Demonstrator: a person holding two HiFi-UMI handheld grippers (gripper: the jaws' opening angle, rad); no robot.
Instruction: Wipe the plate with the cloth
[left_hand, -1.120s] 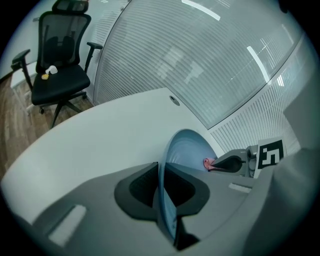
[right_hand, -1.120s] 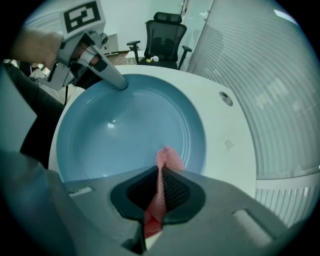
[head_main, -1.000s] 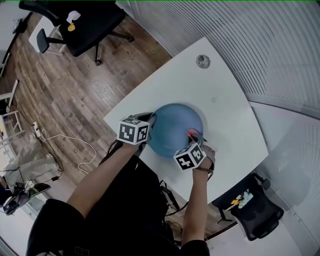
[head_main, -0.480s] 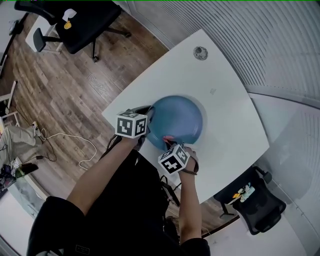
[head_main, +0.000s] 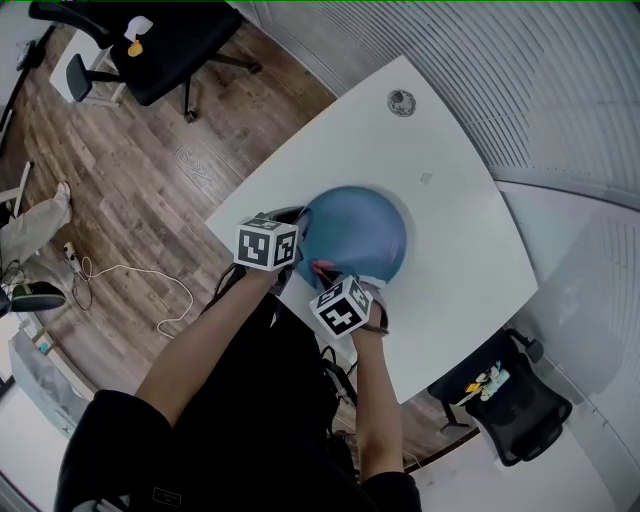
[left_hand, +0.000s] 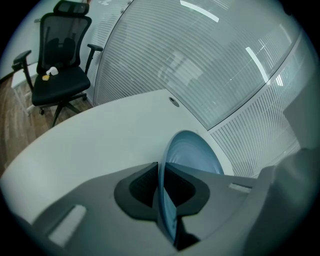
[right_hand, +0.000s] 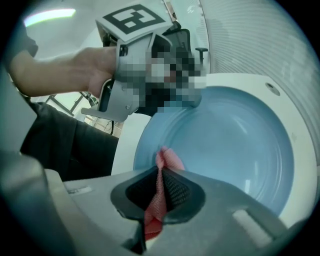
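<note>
A blue plate (head_main: 355, 245) lies near the front edge of the white table (head_main: 430, 180). My left gripper (head_main: 296, 240) is shut on the plate's left rim; in the left gripper view the plate's edge (left_hand: 164, 200) runs between the jaws. My right gripper (head_main: 330, 275) is shut on a pink cloth (right_hand: 161, 187), whose tip (head_main: 322, 268) rests on the plate's near-left inner rim. In the right gripper view the plate (right_hand: 235, 145) fills the scene, with the left gripper (right_hand: 130, 80) at its far rim.
A round grommet (head_main: 401, 103) sits in the table at the far end. A black office chair (head_main: 165, 50) stands on the wood floor at upper left, another chair (head_main: 510, 405) at lower right. Cables (head_main: 130, 290) trail on the floor at left.
My right gripper has swept the cloth leftward along the plate's near rim, from the right side toward the left gripper. The left gripper has kept its hold on the rim.
</note>
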